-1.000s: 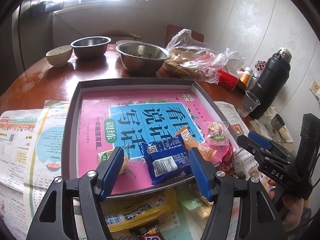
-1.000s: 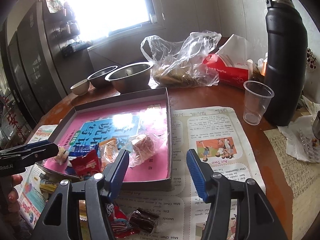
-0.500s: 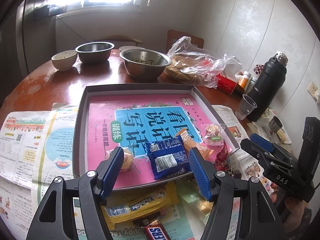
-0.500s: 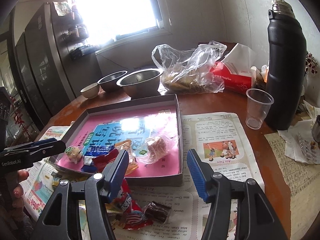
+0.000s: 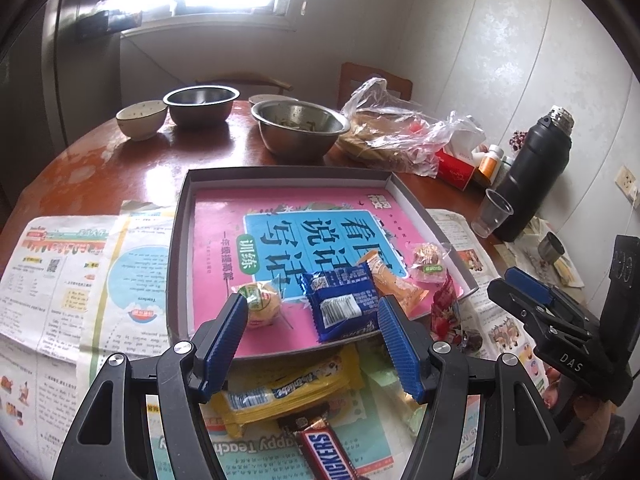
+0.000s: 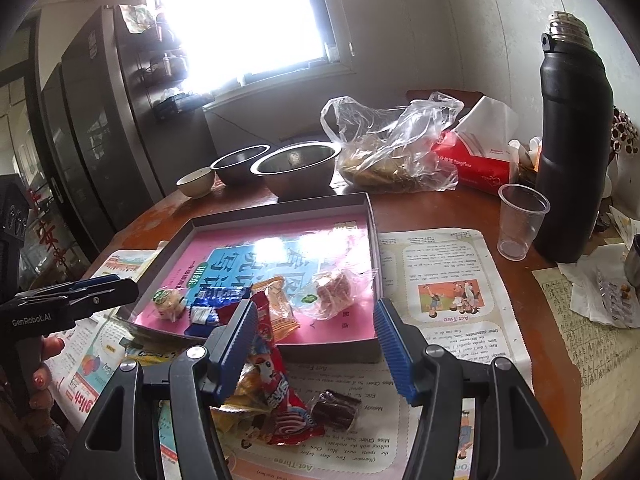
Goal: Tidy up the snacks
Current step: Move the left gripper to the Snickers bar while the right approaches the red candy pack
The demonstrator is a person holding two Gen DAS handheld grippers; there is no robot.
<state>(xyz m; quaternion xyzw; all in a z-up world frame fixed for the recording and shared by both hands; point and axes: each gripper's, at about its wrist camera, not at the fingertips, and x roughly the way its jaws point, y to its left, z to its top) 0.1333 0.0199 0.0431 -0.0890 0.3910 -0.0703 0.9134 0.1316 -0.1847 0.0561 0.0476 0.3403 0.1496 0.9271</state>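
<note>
Your left tool (image 5: 310,344) hangs with its blue pads well apart and nothing between them; your right tool (image 6: 314,344) is likewise parted and empty. Both hover at the near edge of the shallow grey cardboard tray (image 5: 180,240) lined with a pink and blue booklet.

Inside the tray, crowded toward its near right corner, lie a blue foil snack packet (image 5: 342,306), a round yellow wrapped cake (image 5: 260,304), an orange wrapped biscuit (image 5: 390,280) and a clear-wrapped sweet (image 5: 430,258). The blue packet overhangs the near rim. The far half of the tray is open floor.

On the newspaper (image 5: 60,280) in front of the rim sit a yellow wafer pack (image 5: 288,388), a brown Snickers bar (image 5: 324,452), a red candy wrapper (image 6: 280,396) and a small dark brown wrapped sweet (image 6: 334,408).

To the right of the tray, flat newspaper gives you room until the clear plastic cup (image 6: 520,226) and tall black flask (image 6: 572,152) near the desk (image 5: 100,160) edge.
</note>
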